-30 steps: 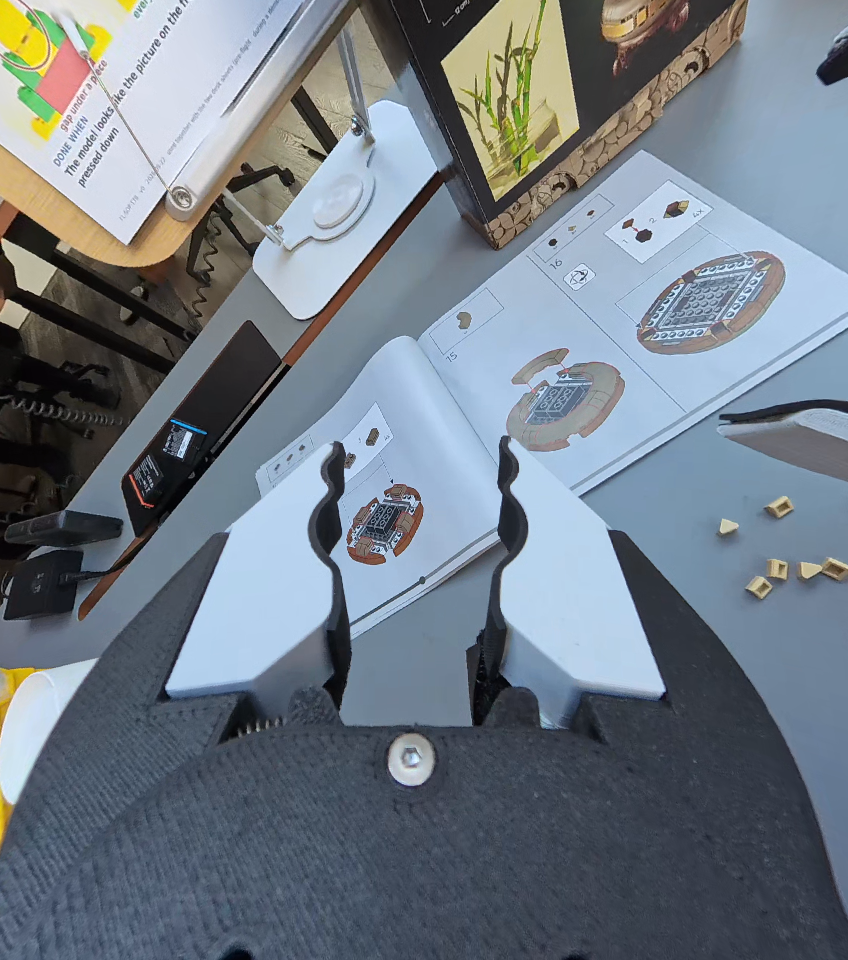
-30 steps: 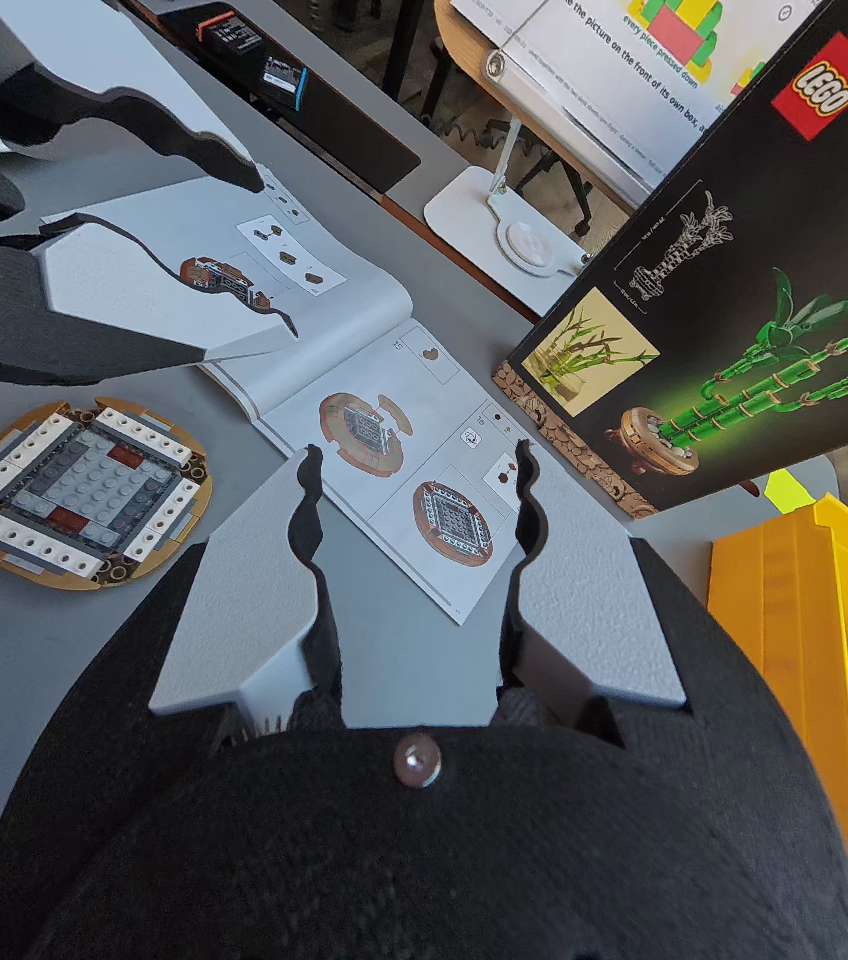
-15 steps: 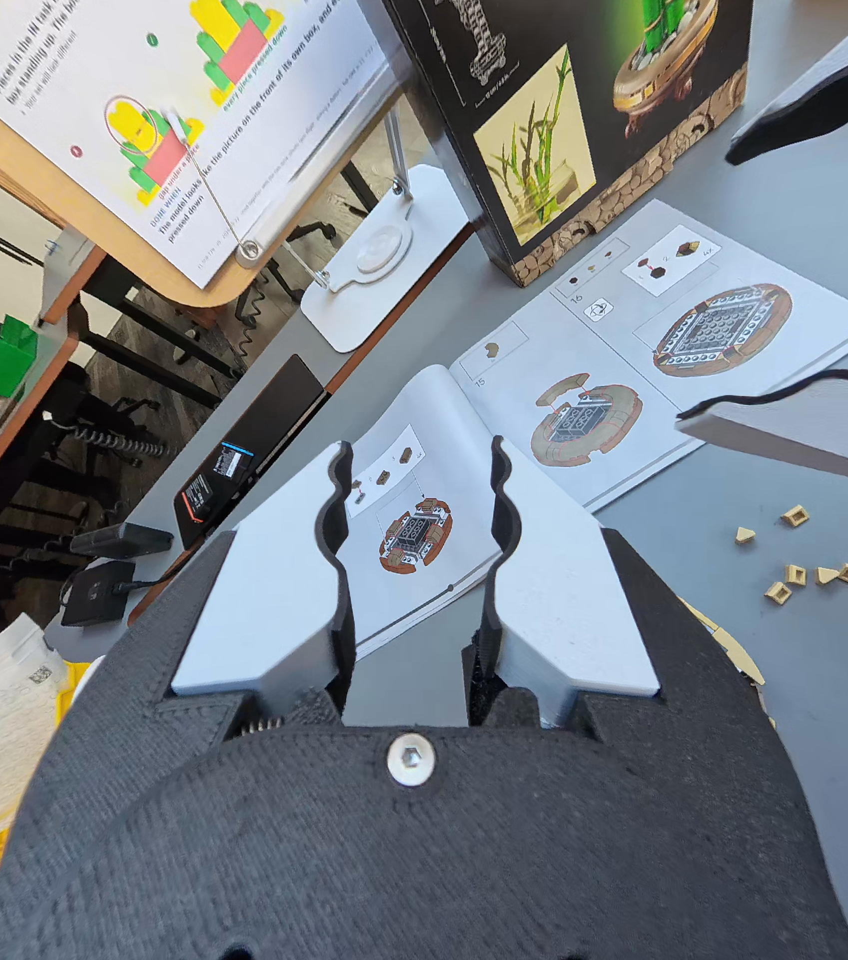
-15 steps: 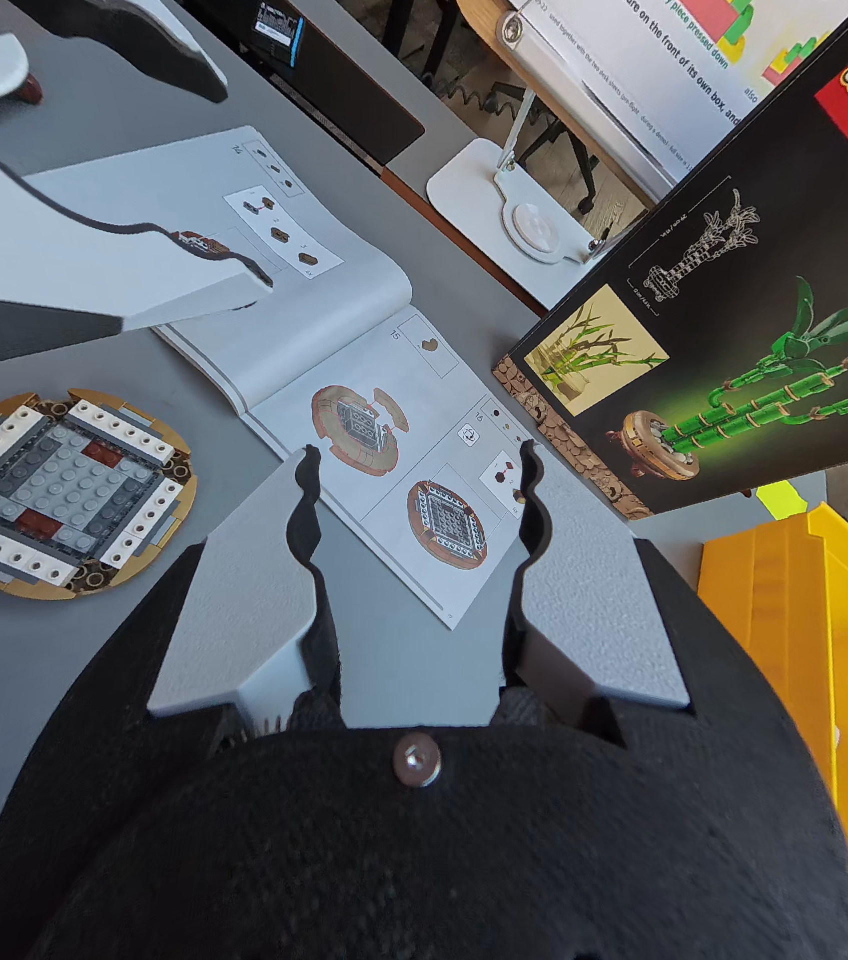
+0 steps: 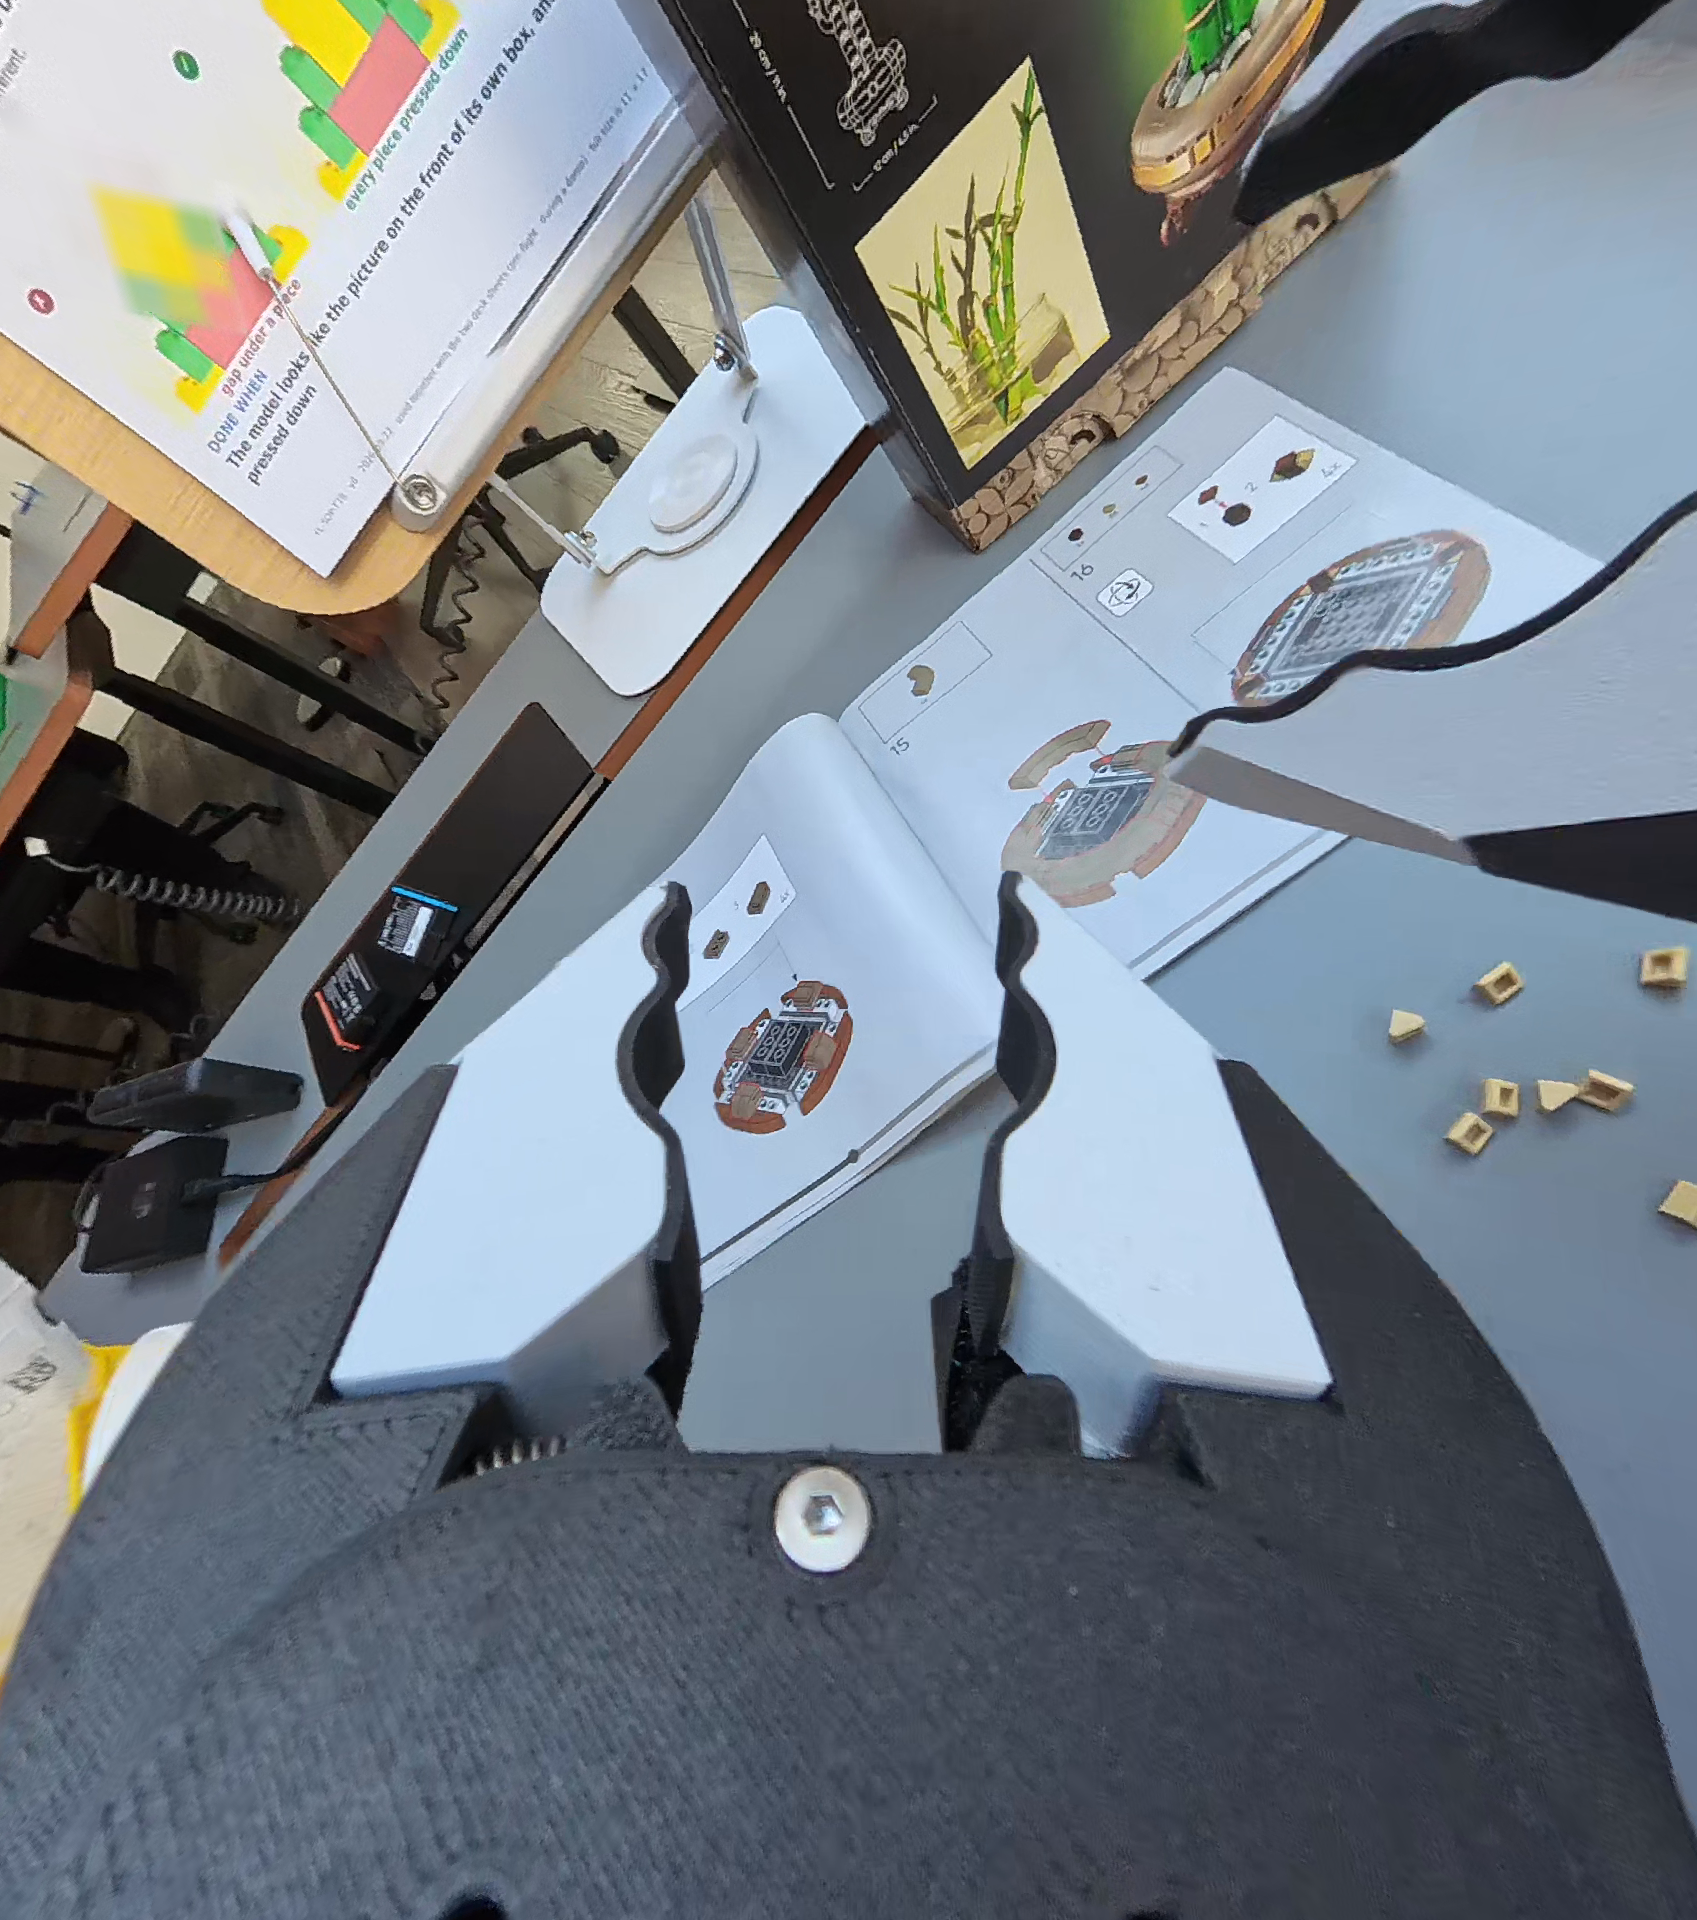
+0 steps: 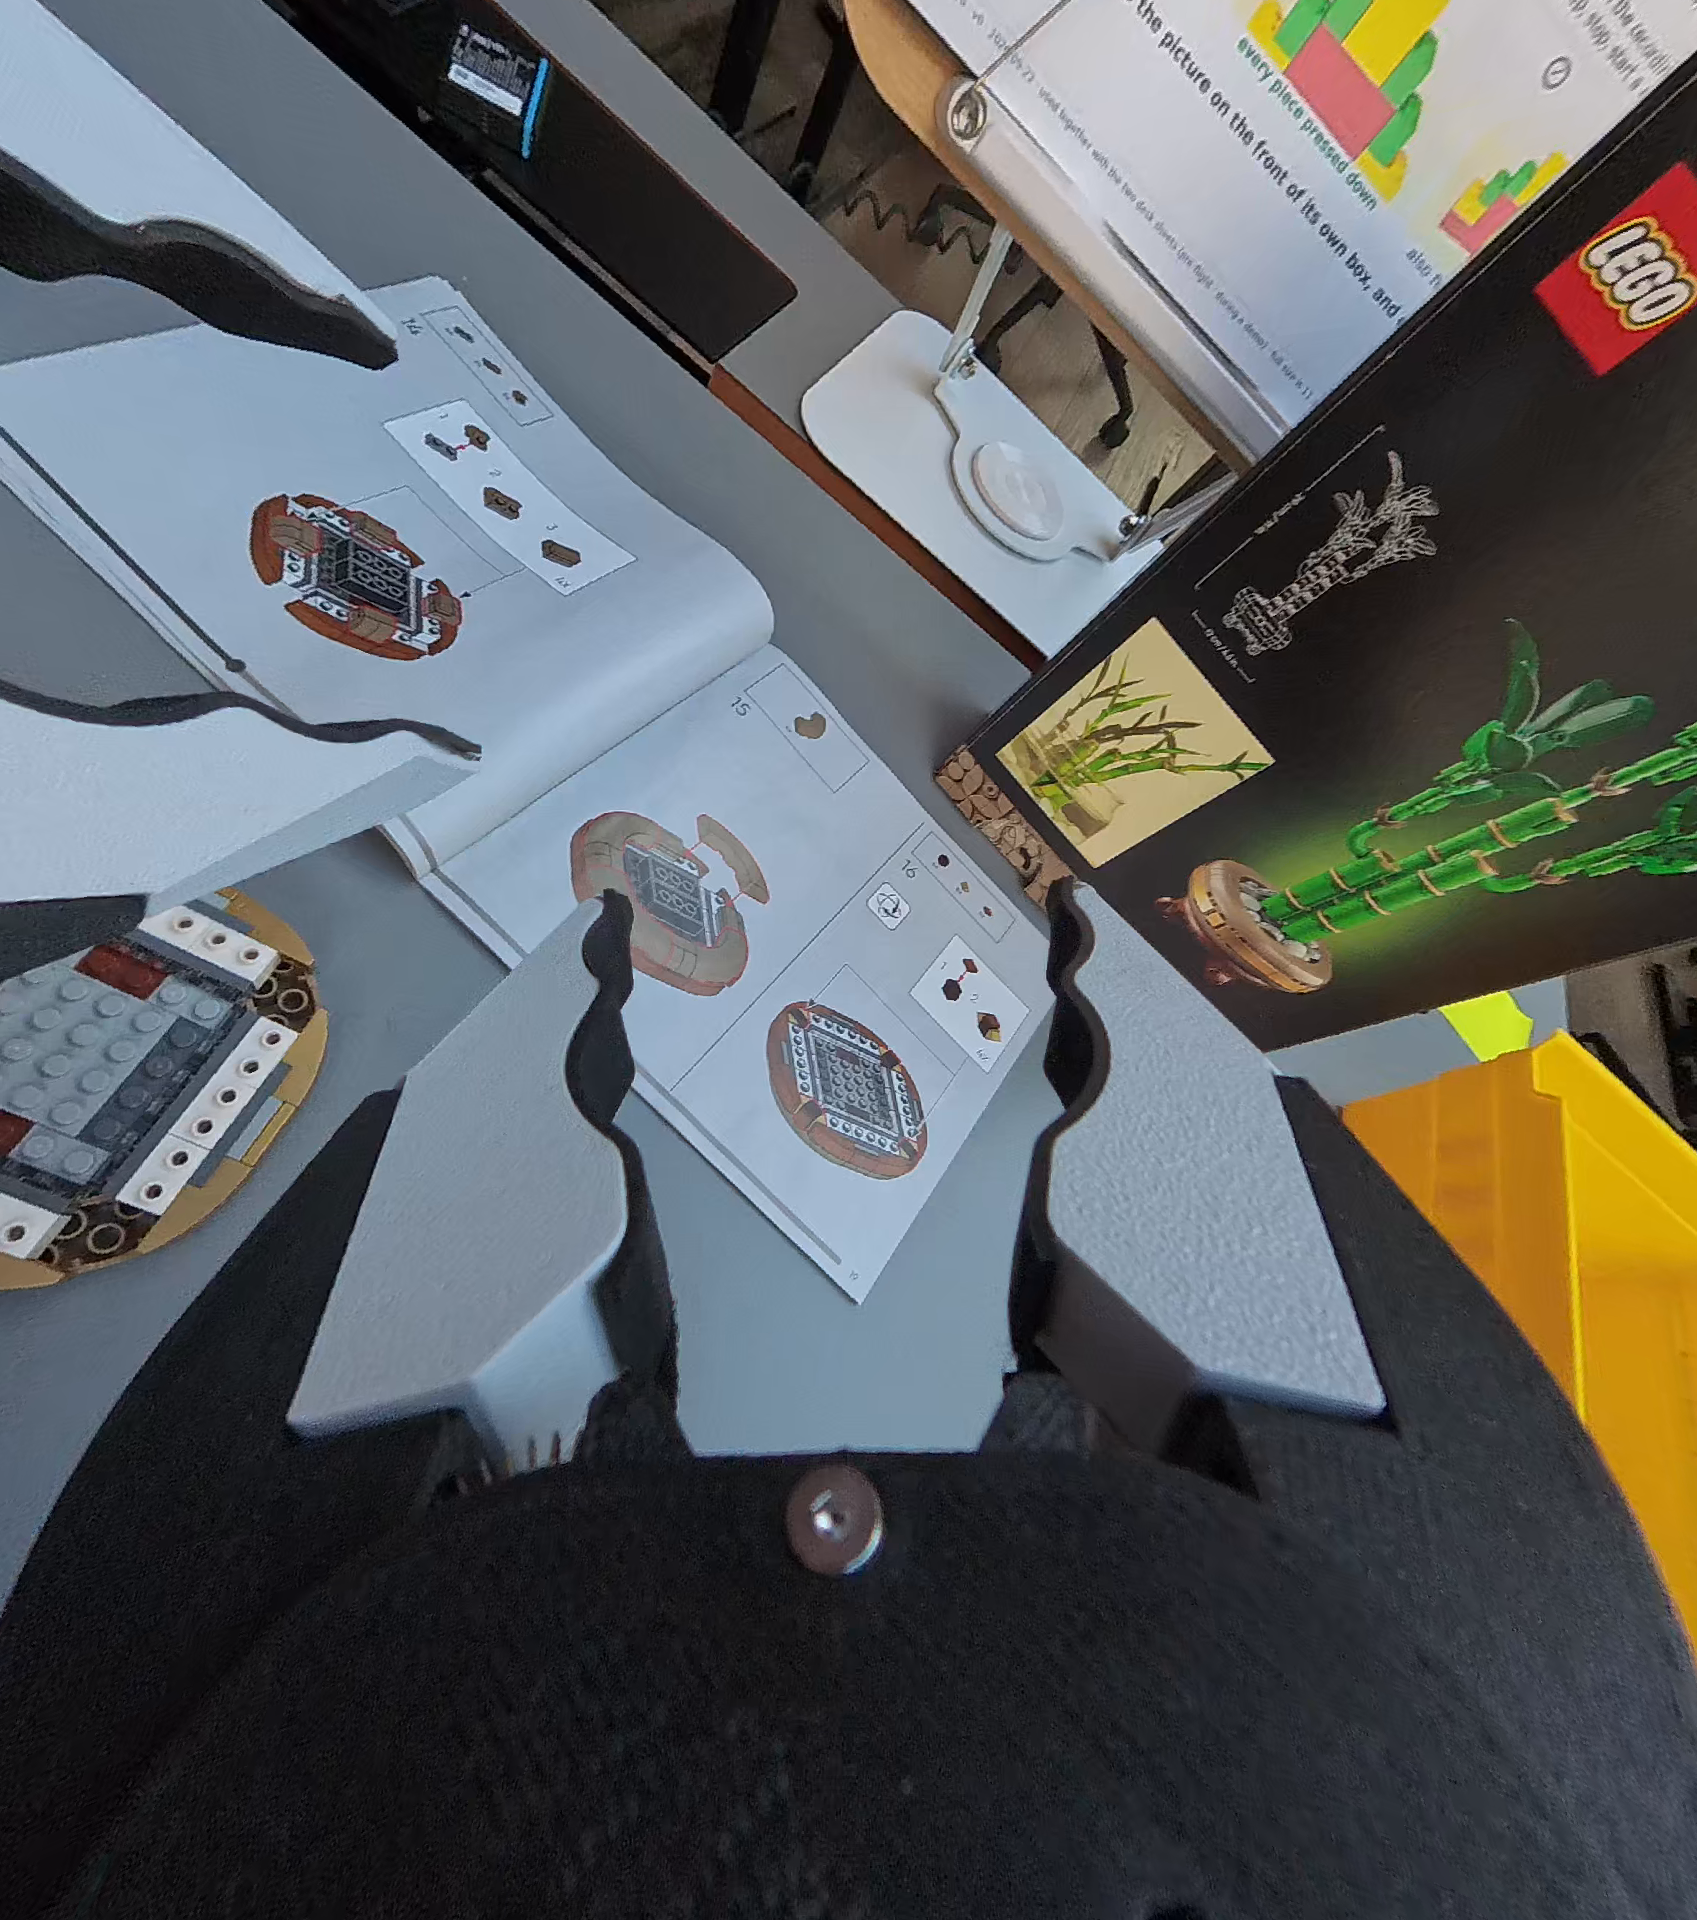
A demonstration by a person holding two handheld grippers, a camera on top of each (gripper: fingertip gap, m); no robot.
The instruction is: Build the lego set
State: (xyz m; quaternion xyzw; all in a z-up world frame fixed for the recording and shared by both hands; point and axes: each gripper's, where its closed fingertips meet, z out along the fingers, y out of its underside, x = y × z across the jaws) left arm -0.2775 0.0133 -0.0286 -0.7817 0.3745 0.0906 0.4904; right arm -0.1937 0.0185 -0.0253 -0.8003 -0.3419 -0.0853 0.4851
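My left gripper [image 5: 839, 904] is open and empty, held above the left page of the open instruction booklet [image 5: 854, 894]. My right gripper [image 6: 839, 914] is open and empty above the booklet's right page [image 6: 823, 997]. The round part-built base [image 6: 96, 1081], tan rim with grey and white studded plates, lies on the grey table at the left of the right wrist view, partly hidden by the left gripper's fingers [image 6: 148, 790]. Several small tan pieces [image 5: 1550, 1091] lie loose on the table at the right of the left wrist view. The right gripper's fingers [image 5: 1550, 748] reach in there.
The black set box [image 6: 1446, 623] stands behind the booklet. A yellow bin [image 6: 1654, 1351] is at the right. A white stand base [image 5: 678, 520] holds a tilted printed sheet [image 5: 252, 208] at the table's far edge. A black device [image 5: 449, 914] lies near that edge.
Both grippers have shifted over the booklet. The right gripper's fingers reach farther into the left wrist view, and the left gripper's fingers now cover part of the round base in the right wrist view.
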